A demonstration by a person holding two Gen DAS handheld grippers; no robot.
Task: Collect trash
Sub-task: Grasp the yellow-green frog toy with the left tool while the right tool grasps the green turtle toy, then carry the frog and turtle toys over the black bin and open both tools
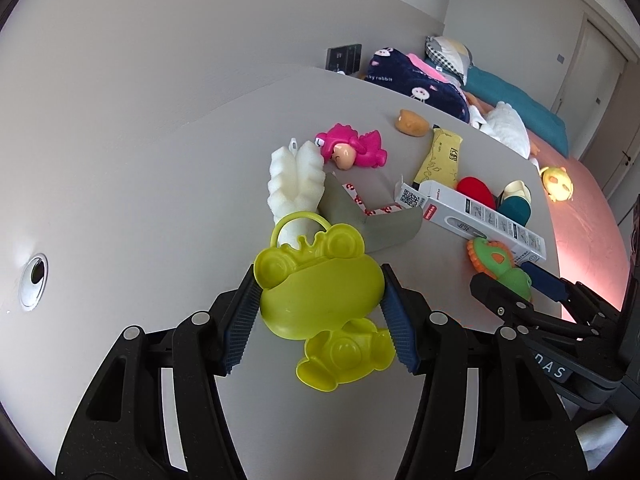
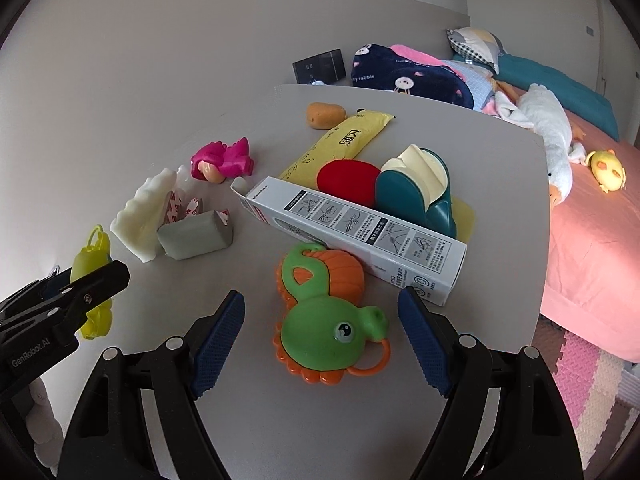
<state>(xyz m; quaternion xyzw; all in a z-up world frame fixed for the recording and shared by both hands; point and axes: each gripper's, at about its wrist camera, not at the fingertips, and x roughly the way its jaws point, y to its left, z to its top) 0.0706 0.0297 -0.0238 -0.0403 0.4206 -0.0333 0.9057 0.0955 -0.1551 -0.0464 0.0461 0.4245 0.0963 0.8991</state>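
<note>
My left gripper is shut on a yellow-green frog toy, its blue pads pressing the frog's two sides; the same toy shows at the left of the right wrist view. My right gripper is open, its pads on either side of a green and orange turtle toy that lies on the grey table, without touching it. A white cardboard box lies just beyond the turtle. A yellow wrapper, a white foam piece and a grey foam block with tape lie farther back.
A pink doll toy, a red disc, a teal and cream holder and a brown potato-like toy also lie on the table. A bed with a pink sheet, blankets and plush toys stands right of the table.
</note>
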